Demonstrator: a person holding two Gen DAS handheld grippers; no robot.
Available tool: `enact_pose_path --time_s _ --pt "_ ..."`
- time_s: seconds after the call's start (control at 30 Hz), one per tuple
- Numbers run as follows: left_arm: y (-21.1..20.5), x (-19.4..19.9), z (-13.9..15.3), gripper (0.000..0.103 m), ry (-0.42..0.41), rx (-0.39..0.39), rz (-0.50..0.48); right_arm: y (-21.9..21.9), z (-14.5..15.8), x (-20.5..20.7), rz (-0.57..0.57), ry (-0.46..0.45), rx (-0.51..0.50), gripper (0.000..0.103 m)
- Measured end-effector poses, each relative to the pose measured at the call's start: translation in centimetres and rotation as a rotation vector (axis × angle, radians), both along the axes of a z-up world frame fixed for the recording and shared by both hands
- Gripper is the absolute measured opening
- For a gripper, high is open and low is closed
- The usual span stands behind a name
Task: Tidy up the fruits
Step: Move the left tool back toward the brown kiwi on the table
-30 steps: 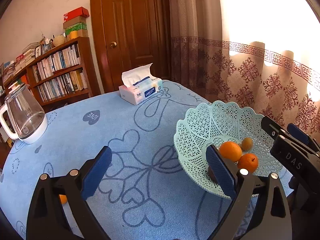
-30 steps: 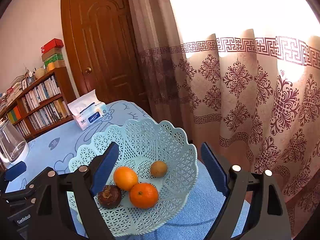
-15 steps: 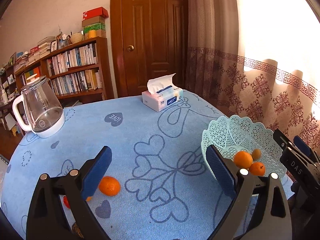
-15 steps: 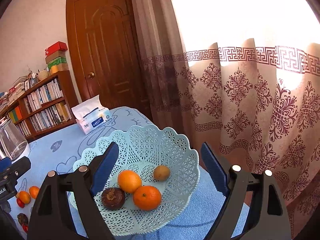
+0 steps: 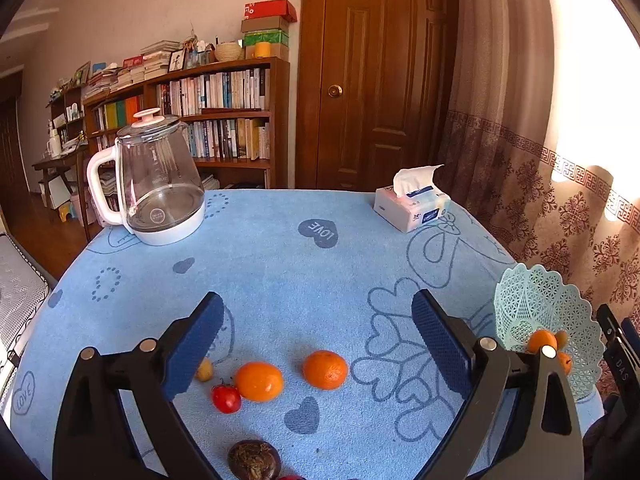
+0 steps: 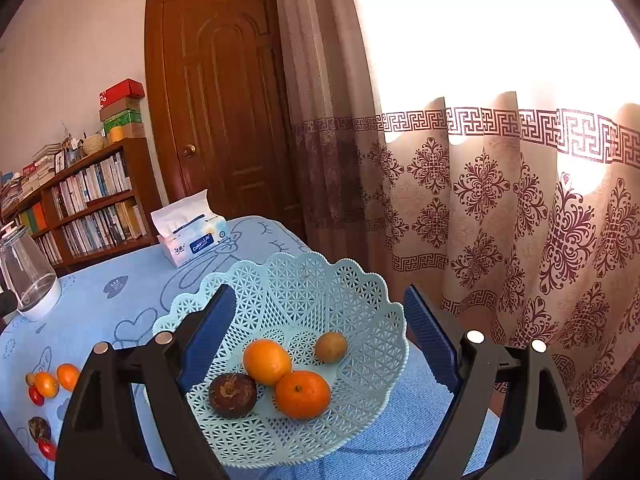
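My left gripper is open and empty above loose fruit on the blue tablecloth: two oranges, a small red fruit, a small yellow fruit and a dark brown fruit. My right gripper is open and empty over the pale green lattice basket, which holds two oranges, a dark brown fruit and a small brownish fruit. The basket also shows in the left wrist view at the right.
A glass kettle stands at the table's far left. A tissue box sits at the far right. A bookshelf, a wooden door and a patterned curtain lie beyond the round table's edge.
My left gripper has swung left, away from the basket, and now faces the loose fruit. My right gripper has stayed over the basket, pulling back slightly.
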State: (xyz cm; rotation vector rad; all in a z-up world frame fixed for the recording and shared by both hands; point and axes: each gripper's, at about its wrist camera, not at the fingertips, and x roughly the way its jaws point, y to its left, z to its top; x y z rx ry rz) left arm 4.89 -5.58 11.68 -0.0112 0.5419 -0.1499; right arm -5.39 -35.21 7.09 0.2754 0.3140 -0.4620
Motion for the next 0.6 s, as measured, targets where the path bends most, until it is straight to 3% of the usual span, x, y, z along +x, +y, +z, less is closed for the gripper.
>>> enact_pose_path --time_s 0.37,0.43,0.6 --pt "5.8 1.7 -0.9 0.093 0.077 -0.053 0.147 1.2 0.3 -0.2 0.017 -0.017 -0.052 0.087" --pt "6.6 1.9 -1.2 0.089 0.09 -0.057 0.16 1.7 0.4 -0.4 0.024 -0.027 -0.073 0.087" --pt "8.2 2.9 -3.0 0.066 0.171 -0.071 0.196 2.3 0.4 -0.2 0.045 -0.022 -0.096 0.087"
